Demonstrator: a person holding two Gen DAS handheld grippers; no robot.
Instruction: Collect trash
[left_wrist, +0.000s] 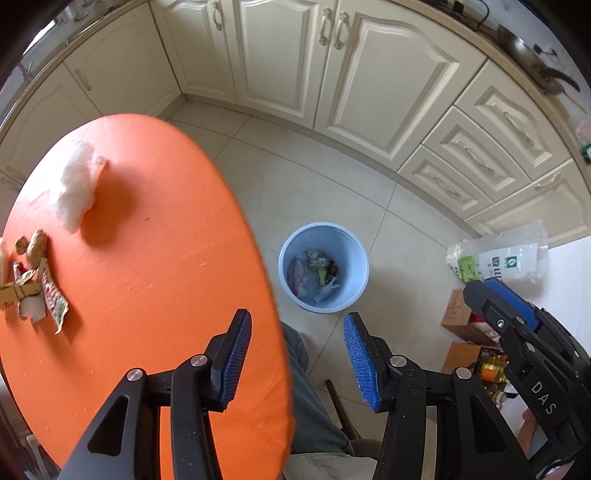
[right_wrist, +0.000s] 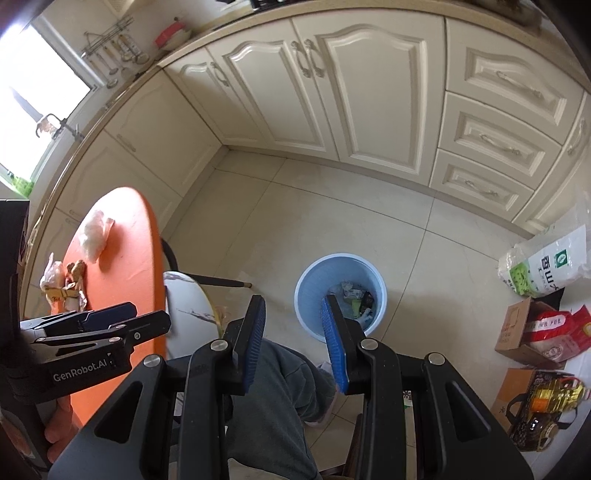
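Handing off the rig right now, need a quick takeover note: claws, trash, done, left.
Left claw: open, empty, above the table edge.
Right claw: open, empty, above the floor beside the bin.
Round light-blue plastic bin on the floor already holds scraps.
Left to collect from the round orange table: crumpled white tissue, torn wrappers and peanut shells.

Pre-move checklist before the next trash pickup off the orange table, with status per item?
1. Left gripper empty, jaws apart: ok.
2. Right gripper empty, jaws apart: ok.
3. Trash left on the orange table: crumpled white tissue and torn wrappers: ok, still to collect.
4. Blue bin upright on the floor, open top, part filled with room left: ok.
5. Peanuts beside the wrappers, trash or not: cannot tell.
6. Path from table to bin free of the person's leg: cannot tell.
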